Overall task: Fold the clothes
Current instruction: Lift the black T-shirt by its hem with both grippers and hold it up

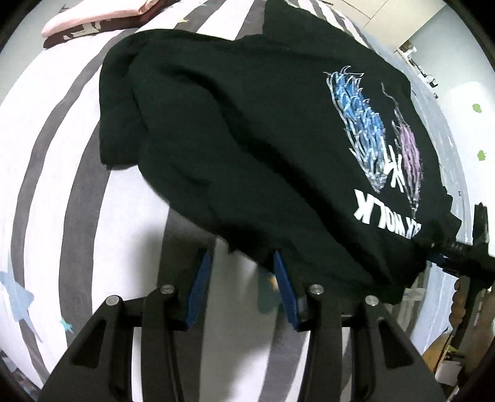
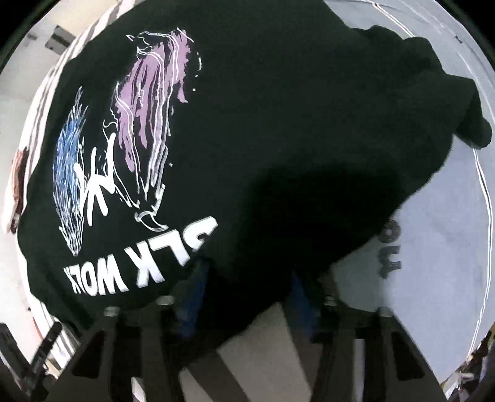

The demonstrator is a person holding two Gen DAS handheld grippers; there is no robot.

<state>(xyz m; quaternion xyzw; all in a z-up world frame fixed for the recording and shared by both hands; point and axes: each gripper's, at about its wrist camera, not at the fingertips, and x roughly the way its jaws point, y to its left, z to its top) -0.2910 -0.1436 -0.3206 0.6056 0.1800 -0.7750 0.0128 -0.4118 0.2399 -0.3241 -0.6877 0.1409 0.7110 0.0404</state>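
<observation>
Midway: shirt (image 1: 247, 130) partly folded on bed (image 1: 46, 130), left gripper (image 1: 244, 259) spread and empty, right gripper (image 1: 439, 256) seemingly clamping hem, final fold left.

Counted: one black printed garment (image 1: 235, 139); two folded garments, pink (image 1: 92, 17) over maroon (image 1: 74, 35); one grey garment (image 2: 433, 247); two grippers (image 1: 241, 272) (image 2: 247, 287); one striped bed (image 1: 52, 123).
</observation>
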